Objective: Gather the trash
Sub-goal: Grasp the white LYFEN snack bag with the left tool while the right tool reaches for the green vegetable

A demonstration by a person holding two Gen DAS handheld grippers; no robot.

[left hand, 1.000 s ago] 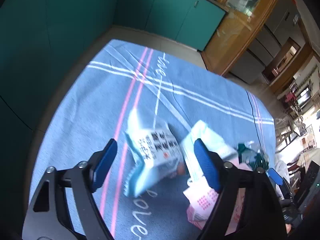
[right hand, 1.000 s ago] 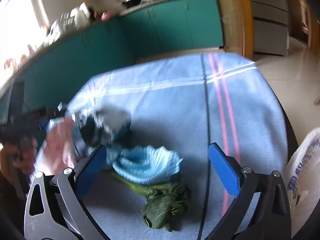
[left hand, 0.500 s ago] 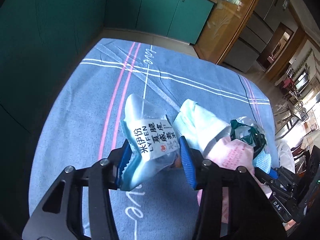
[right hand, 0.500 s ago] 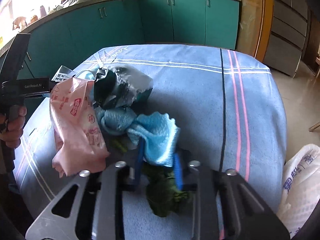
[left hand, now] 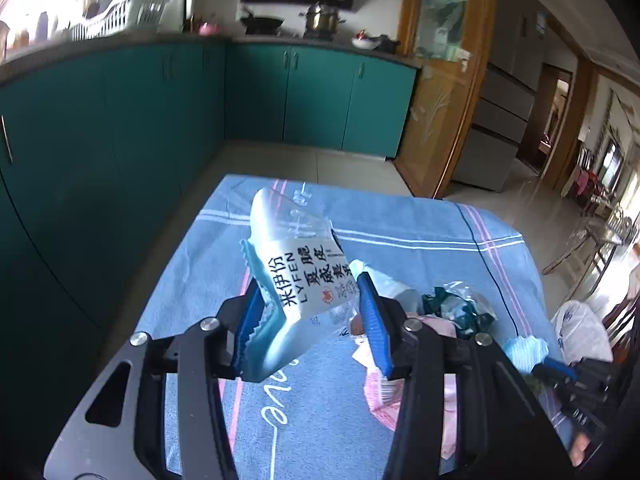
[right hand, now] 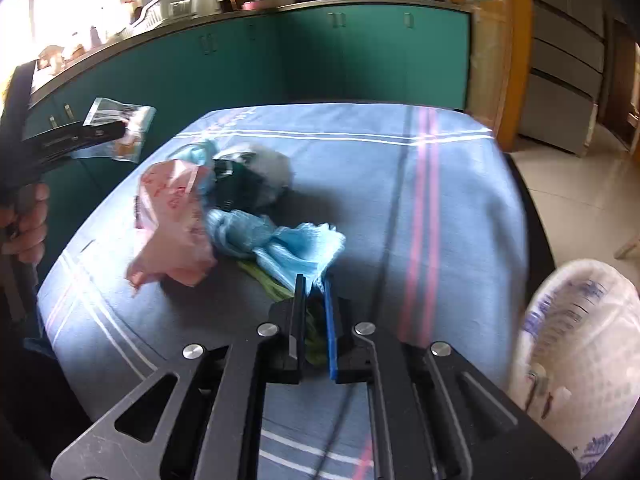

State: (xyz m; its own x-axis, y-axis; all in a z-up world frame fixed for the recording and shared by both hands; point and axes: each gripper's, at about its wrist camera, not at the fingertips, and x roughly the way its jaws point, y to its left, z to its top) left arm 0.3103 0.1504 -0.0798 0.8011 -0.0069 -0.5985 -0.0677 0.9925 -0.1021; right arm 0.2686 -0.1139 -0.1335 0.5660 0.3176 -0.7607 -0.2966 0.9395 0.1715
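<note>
the left claw [left hand: 310,322] is gripping a snack wrapper [left hand: 298,276] above the tabletop [left hand: 420,224], while the right claw [right hand: 314,320] is pinching blue netting [right hand: 296,246] near the near edge. both pickups are looking done; next, each is needing carrying to the white bag [right hand: 576,344] past the right edge.

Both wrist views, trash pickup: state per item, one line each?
Left gripper: shut on the white snack wrapper.
White snack wrapper: held, lifted off the tablecloth.
Right gripper: shut on the light blue wrapper.
Light blue wrapper: crumpled, pinched at its edge.
Pink wrapper: crumpled, lying loose on the tablecloth.
Dark green wrapper: crumpled, lying loose.
White plastic bag: beside the table; whether its mouth is open cannot be told.
</note>
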